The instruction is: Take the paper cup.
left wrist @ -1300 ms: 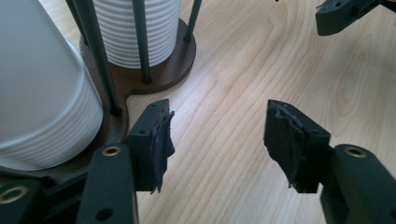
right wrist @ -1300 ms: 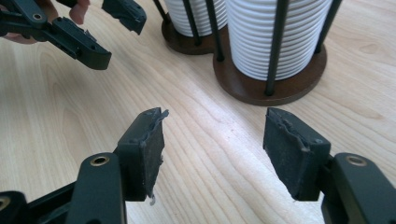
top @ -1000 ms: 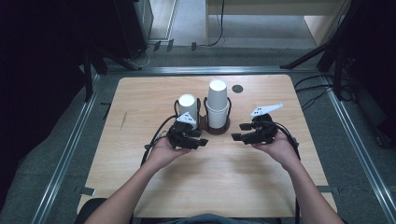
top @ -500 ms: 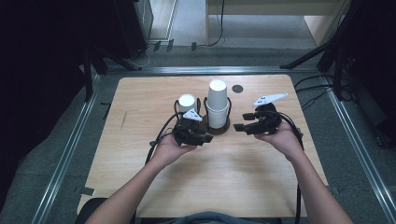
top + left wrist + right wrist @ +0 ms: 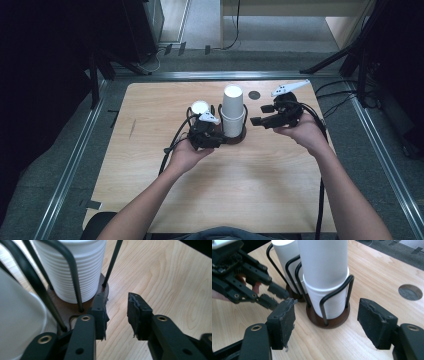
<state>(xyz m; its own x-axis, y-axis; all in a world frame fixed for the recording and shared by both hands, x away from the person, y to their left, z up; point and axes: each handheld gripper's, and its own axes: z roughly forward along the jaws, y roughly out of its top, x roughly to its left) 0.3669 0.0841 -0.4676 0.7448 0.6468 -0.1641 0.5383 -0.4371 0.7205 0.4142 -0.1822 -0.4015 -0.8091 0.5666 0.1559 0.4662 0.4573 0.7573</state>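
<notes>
The stack of white paper cups stands upright in its black wire holder on a round wooden base near the table's far edge. The left gripper sits against that base, its jaws closing with a narrow empty gap. The right gripper hovers just beside the stack, jaws opening wide, nothing between, with bare tabletop toward the person.

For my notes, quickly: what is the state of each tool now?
Left tool: open, holding nothing, jaws just closing.
Right tool: open, holding nothing, jaws just opening.

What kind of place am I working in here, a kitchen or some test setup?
Most likely a lab or recording rig, not a kitchen: a bare wooden table with a round cable hole, metal rails along its sides on a grey floor, and loose cables beside it.
</notes>
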